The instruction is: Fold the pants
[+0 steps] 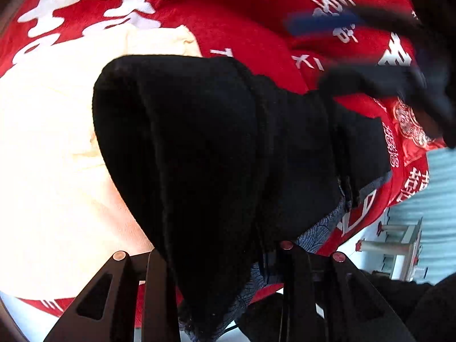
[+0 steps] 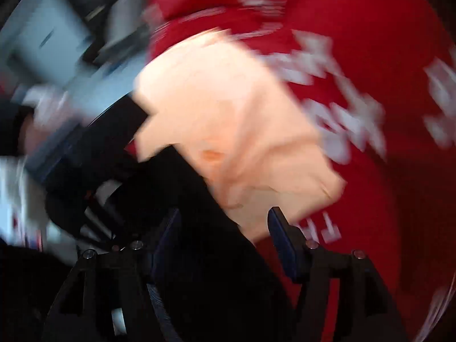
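The black pants [image 1: 213, 142] hang in a thick folded bunch over a cream cloth [image 1: 42, 142] on a red blanket. My left gripper [image 1: 222, 253] is shut on the near end of the bunch, and the fabric fills the gap between its fingers. In the right wrist view, which is blurred, the black pants [image 2: 205, 256] lie by the left blue pad. My right gripper [image 2: 225, 225] stands open, with its right pad clear of the fabric. It also shows as a blur in the left wrist view, right gripper [image 1: 327, 51], above the far end of the pants.
The red blanket [image 1: 242, 22] with white characters covers the surface, also seen as red blanket [image 2: 356, 42]. A grey-blue patterned fabric [image 1: 322, 228] shows under the pants. Beyond the blanket's right edge, a white rack [image 1: 404, 242] stands on a pale blue floor [image 1: 441, 199].
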Demonstrator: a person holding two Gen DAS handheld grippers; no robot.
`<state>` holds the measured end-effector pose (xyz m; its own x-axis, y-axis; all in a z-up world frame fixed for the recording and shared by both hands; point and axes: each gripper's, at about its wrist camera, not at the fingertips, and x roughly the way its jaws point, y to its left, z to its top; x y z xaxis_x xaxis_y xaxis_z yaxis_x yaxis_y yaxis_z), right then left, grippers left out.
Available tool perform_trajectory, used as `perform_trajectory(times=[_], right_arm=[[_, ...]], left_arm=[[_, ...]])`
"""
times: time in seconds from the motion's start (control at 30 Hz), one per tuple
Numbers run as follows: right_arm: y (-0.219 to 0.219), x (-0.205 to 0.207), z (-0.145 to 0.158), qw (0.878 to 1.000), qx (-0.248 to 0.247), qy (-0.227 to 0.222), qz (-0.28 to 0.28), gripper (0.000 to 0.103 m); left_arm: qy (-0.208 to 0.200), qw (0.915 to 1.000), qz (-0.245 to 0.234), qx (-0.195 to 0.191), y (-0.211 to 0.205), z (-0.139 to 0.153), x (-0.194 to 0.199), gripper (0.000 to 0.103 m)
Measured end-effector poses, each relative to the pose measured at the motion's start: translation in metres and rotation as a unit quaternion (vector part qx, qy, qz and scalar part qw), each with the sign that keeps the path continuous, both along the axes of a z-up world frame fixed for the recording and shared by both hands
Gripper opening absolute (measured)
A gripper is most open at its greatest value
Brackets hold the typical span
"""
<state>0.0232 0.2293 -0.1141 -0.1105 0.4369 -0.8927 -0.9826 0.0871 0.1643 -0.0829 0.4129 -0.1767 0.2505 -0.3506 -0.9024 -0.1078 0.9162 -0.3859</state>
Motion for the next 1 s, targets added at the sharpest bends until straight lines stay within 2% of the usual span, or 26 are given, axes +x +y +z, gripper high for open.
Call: perform_trajectory(times=[0.17, 0.2, 0.27, 0.33, 0.4, 0.5, 0.63, 0.7, 0.8, 1.0], right_arm=[[-0.041, -0.027, -0.048, 0.994, -0.033, -0.035, -0.097, 0.067], [-0.046, -0.031, -0.063, 0.992, -0.051, -0.042, -0.108, 0.067], [-0.058, -0.037, -0.104, 0.982, -0.13, -0.044, -0.126, 0.066], [-0.077, -0.032, -0.098, 0.98, -0.096, -0.02, -0.176, 0.067], [-0.089, -0.029, -0.091, 0.974, -0.112, 0.003, -0.197, 0.067], [-0.108, -0.03, -0.069, 0.974, -0.087, -0.007, -0.207, 0.067], [-0.14, -0.02, -0.053, 0.964, -0.083, -0.01, -0.251, 0.067], [-0.158, -0.018, -0.05, 0.96, -0.086, -0.019, -0.264, 0.067], [-0.186, -0.016, -0.049, 0.954, -0.089, -0.021, -0.284, 0.067], [-0.22, -0.015, -0.041, 0.944, -0.078, -0.013, -0.319, 0.067]], left_arm=[[0.016, 0.9998, 0.005, 0.015, -0.004, 0.006, 0.004, 0.033], [0.017, 0.9997, 0.002, 0.018, -0.006, 0.008, 0.004, 0.033], [0.02, 0.9994, -0.011, 0.024, -0.014, 0.017, 0.006, 0.03], [0.02, 0.9986, -0.026, 0.041, -0.025, 0.027, 0.007, 0.03], [0.022, 0.9975, -0.042, 0.053, -0.037, 0.034, 0.01, 0.029], [0.029, 0.9946, -0.059, 0.08, -0.055, 0.041, 0.015, 0.026], [0.036, 0.9912, -0.072, 0.105, -0.076, 0.048, 0.025, 0.025], [0.054, 0.9902, -0.064, 0.112, -0.079, 0.045, 0.03, 0.025], [0.08, 0.9908, -0.042, 0.101, -0.078, 0.039, 0.043, 0.025], [0.081, 0.9926, 0.013, 0.089, -0.056, 0.029, 0.031, 0.025]])
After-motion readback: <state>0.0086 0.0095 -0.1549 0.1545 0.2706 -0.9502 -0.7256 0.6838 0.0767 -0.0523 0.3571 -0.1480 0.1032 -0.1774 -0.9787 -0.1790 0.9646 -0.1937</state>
